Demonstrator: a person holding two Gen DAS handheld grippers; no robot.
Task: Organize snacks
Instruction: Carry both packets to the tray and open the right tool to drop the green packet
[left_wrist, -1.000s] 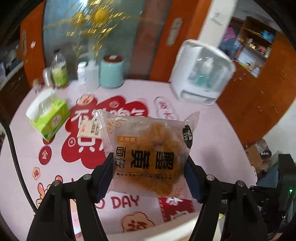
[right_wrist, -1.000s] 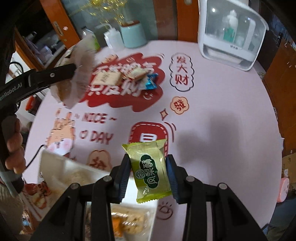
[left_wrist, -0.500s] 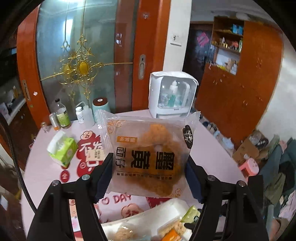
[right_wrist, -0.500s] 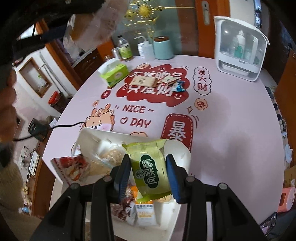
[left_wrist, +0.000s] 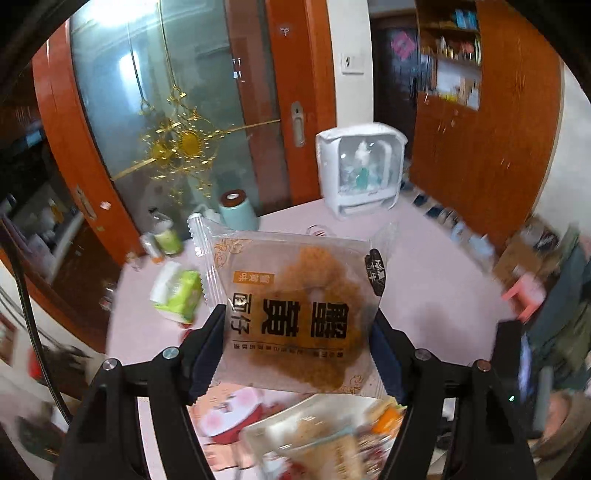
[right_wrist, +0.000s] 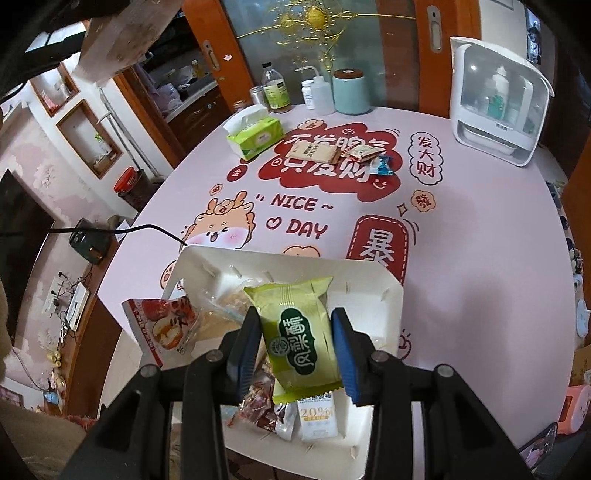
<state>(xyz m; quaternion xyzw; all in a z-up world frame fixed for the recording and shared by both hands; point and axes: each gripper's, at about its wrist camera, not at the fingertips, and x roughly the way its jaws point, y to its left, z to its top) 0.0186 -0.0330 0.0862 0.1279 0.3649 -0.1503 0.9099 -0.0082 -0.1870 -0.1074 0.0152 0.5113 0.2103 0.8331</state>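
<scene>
Left tongs (left_wrist: 297, 354) clamping brown bread packet (left_wrist: 295, 317); right tongs (right_wrist: 297, 354) pinching green pastry (right_wrist: 299, 332) over tray (right_wrist: 369, 280).

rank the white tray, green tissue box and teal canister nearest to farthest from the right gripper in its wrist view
1. White tray, right under the right gripper.
2. Green tissue box, mid-table, left.
3. Teal canister, far edge by the glass door.
</scene>
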